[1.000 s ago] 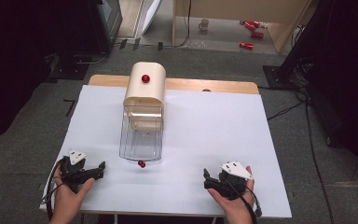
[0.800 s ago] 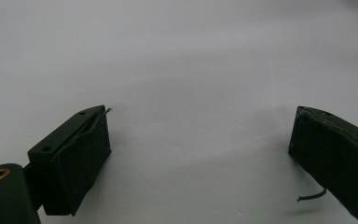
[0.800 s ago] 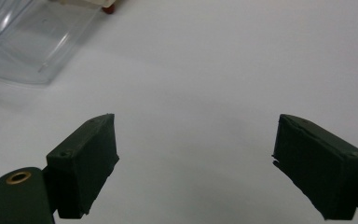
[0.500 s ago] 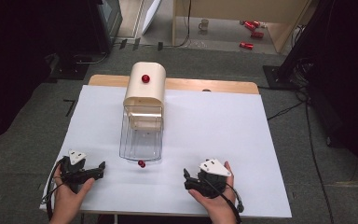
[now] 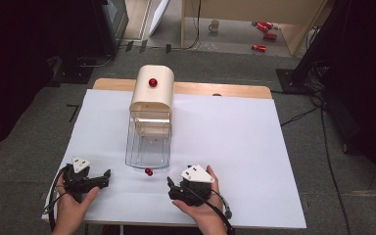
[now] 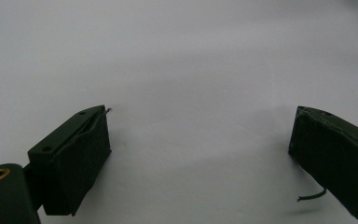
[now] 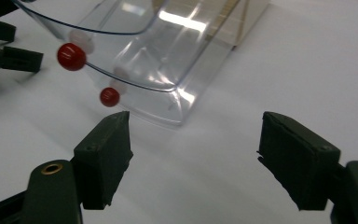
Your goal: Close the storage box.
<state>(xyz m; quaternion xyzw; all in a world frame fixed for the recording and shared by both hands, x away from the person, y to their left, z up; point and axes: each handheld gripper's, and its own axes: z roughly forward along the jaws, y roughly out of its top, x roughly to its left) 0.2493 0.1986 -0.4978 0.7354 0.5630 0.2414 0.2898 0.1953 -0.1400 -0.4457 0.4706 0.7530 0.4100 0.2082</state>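
- A bread-box-shaped container (image 5: 149, 117) lies on a table covered in white paper (image 5: 235, 147); its cream roll-top cover (image 5: 152, 90) carries a red knob (image 5: 152, 82) at the far end, and its clear plastic drawer (image 5: 148, 144) points toward the person
- The clear drawer has a small red knob (image 5: 148, 172) at its near edge, just ahead of and slightly to the left of the right gripper (image 5: 172, 186)
- In the right gripper view the right gripper (image 7: 193, 140) has its jaws spread wide with nothing between them; the red drawer knob (image 7: 109, 96) sits just beyond the tip of its left finger (image 7: 105, 156), not yet between the two
- The left gripper (image 5: 106, 175) rests near the table's front left corner; in its own view the left gripper (image 6: 200, 140) is also spread wide over bare paper
- Judged step: reaching for the drawer knob with the right gripper
- To do it well, shift the right gripper leftward so the knob lies centred between the fingers, keep the jaws level with it, and close only once both pads flank the ball
- Risk: nudging the light drawer before gripping
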